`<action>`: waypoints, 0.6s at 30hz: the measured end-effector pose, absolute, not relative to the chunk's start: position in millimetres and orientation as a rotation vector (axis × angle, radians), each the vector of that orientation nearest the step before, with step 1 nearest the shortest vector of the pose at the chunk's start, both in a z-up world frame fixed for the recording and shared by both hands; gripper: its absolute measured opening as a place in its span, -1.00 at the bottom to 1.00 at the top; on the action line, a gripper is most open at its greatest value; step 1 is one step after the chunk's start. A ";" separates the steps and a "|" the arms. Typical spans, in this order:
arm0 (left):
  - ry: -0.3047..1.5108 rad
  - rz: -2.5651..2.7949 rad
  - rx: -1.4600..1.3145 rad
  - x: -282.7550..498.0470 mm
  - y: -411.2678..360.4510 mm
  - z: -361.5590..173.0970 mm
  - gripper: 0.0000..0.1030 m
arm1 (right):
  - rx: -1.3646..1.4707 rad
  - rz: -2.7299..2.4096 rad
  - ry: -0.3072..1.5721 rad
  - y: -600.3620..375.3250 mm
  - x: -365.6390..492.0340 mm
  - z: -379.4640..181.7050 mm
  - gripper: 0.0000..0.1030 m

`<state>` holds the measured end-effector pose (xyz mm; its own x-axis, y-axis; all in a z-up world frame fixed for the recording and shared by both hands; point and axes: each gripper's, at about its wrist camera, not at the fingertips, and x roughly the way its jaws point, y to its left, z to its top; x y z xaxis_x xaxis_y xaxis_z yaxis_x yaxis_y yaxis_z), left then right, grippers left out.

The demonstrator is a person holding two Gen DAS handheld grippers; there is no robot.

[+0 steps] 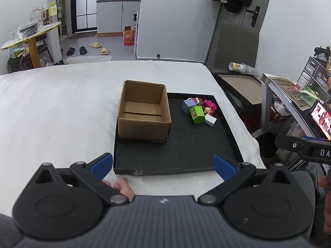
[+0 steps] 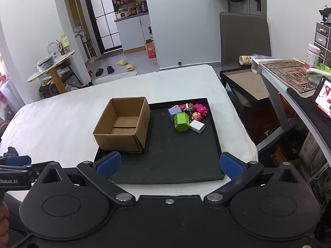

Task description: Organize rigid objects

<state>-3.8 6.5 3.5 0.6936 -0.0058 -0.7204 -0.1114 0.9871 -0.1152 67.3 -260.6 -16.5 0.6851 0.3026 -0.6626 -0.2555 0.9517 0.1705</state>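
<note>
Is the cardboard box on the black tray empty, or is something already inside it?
Empty. The cardboard box stands open, and only its bare bottom flaps show inside. The small toys all lie outside it on the tray.

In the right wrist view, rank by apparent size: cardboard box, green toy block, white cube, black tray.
1. black tray
2. cardboard box
3. green toy block
4. white cube
The block and cube sit side by side, so nearness hardly skews them.

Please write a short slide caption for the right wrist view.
Open right gripper hovers before a black tray holding an empty cardboard box and clustered small toys.
</note>
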 end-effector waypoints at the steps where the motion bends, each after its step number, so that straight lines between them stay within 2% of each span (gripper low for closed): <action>1: 0.803 0.059 -0.154 -3.8 6.7 3.4 0.99 | 0.059 0.311 0.748 -257.1 61.9 -15.9 1.00; 18: 0.806 0.069 -0.166 -3.3 11.4 5.0 0.99 | 0.048 0.314 0.749 -254.8 58.9 -16.1 1.00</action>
